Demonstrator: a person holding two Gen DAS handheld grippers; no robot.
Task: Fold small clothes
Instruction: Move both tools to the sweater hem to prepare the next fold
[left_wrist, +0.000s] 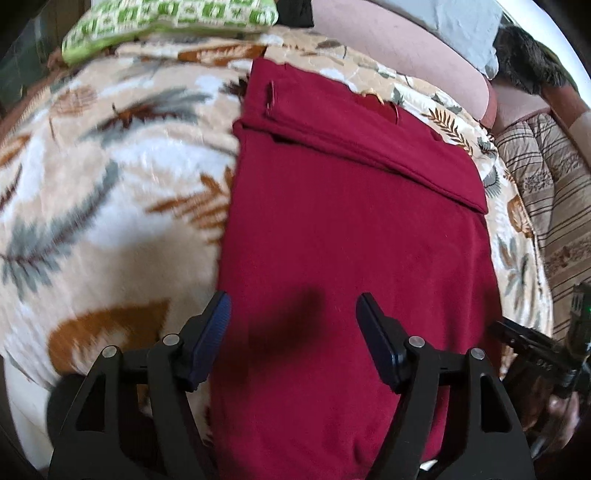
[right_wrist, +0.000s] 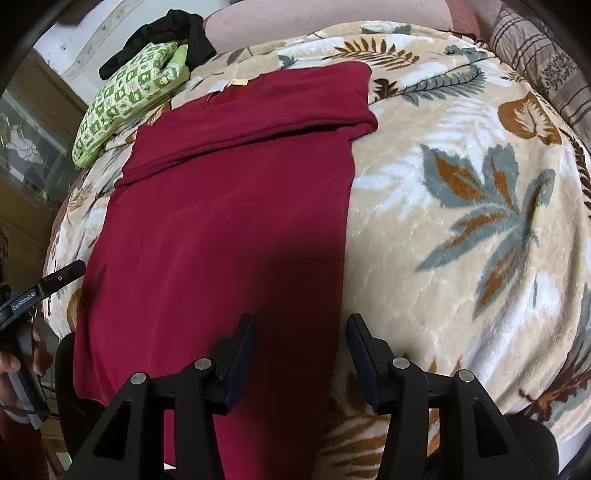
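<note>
A dark red garment (left_wrist: 351, 236) lies flat on a leaf-patterned blanket (left_wrist: 110, 155), with its far end folded over into a band (left_wrist: 354, 129). My left gripper (left_wrist: 293, 306) hovers open over the garment's near left edge, one finger above the blanket and the other above the cloth. In the right wrist view the same garment (right_wrist: 221, 229) runs away from me. My right gripper (right_wrist: 303, 325) stands open across its near right edge, with the cloth lying flat below and nothing pinched. Each view shows the other tool's black housing (left_wrist: 535, 350) (right_wrist: 40, 291) at its side.
A green-and-white patterned cloth (right_wrist: 125, 99) and a black garment (right_wrist: 166, 37) lie at the blanket's far end. A pink cushion (left_wrist: 399, 44) sits beyond it and a striped quilt (left_wrist: 546, 192) lies to the right. A hand (right_wrist: 22, 362) holds the left tool.
</note>
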